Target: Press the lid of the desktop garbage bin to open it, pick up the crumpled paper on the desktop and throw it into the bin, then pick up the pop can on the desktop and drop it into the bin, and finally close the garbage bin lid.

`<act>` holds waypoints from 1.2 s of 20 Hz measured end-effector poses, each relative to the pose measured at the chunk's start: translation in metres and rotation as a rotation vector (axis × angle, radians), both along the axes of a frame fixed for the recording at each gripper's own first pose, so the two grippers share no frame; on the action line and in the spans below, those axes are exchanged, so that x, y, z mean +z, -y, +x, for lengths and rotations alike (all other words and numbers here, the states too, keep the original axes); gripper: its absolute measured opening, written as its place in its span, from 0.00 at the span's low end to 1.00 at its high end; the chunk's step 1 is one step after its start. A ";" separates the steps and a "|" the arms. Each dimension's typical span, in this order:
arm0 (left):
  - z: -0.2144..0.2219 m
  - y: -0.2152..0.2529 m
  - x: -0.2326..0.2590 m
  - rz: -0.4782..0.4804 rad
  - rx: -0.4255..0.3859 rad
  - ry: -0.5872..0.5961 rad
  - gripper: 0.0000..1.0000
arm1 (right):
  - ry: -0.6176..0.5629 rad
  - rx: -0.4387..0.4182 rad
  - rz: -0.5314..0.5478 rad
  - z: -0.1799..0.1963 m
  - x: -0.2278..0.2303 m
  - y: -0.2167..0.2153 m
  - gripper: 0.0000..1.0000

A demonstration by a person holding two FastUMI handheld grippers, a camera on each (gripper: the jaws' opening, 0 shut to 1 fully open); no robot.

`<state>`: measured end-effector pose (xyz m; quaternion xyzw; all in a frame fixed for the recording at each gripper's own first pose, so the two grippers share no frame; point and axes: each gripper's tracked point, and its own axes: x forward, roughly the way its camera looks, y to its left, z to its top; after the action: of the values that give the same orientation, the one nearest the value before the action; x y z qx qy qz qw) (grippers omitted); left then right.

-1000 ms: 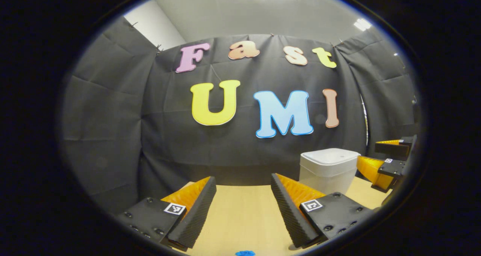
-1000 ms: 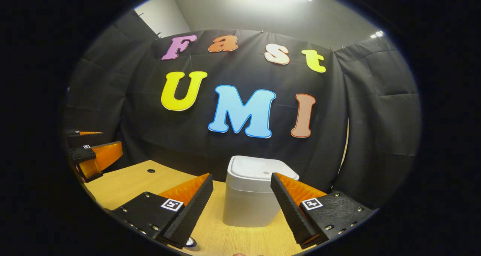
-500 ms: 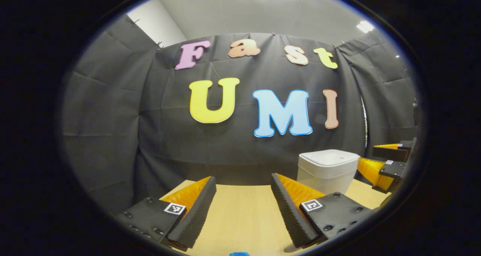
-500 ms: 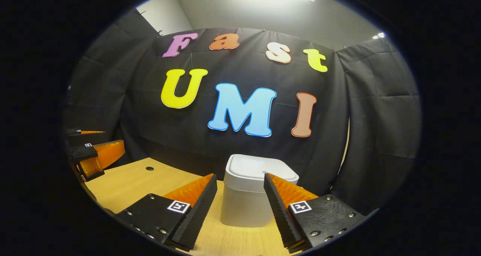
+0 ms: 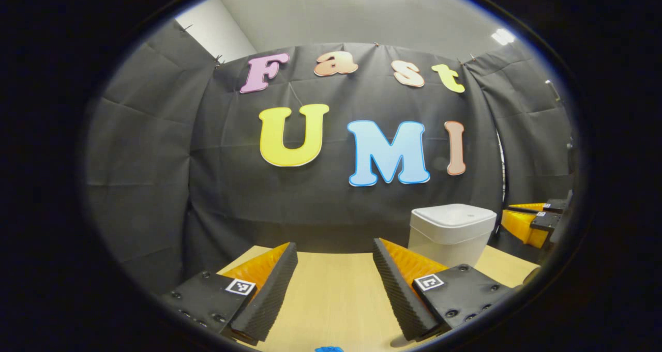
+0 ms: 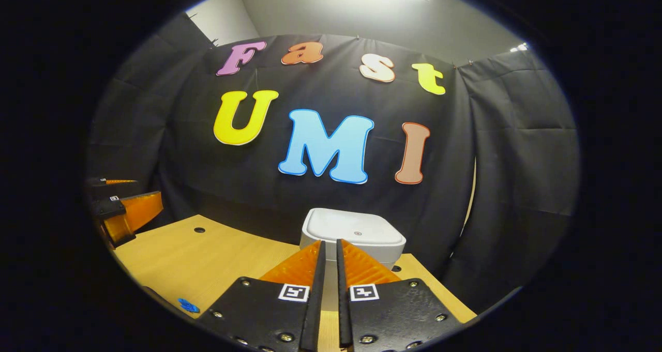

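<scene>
Right hand-held gripper (image 6: 327,254): level above the counter (image 6: 217,259), aimed at the garbage bin (image 6: 353,233); fingers drawn almost together with a thin slit between them, gripping nothing. It also shows at the right edge of the left gripper view (image 5: 532,220).
Left hand-held gripper (image 5: 335,269): low over the counter, fingers spread wide, nothing between them; seen at the left edge of the right gripper view (image 6: 121,212).
Garbage bin: white, upright at the counter's back edge by the black cloth wall, lid (image 6: 354,228) down; just beyond the right fingertips.
Blue scrap (image 6: 188,305): small, on the counter's near edge.
Change: a second ago the right fingers stood wide apart either side of the bin; they have since closed to a slit, with the bin lower in that view. Left hand-held gripper as open as before.
</scene>
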<state>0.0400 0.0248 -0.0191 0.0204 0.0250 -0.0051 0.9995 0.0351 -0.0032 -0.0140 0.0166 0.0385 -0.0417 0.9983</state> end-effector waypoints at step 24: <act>-0.003 -0.014 -0.007 0.011 0.046 -0.020 1.00 | -0.033 -0.098 0.029 0.082 -0.025 0.058 0.00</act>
<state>0.0369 0.0389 -0.0261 0.0252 0.0353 0.0176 0.9989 0.1167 -0.0612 -0.0386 0.0324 0.0545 -0.0905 0.9939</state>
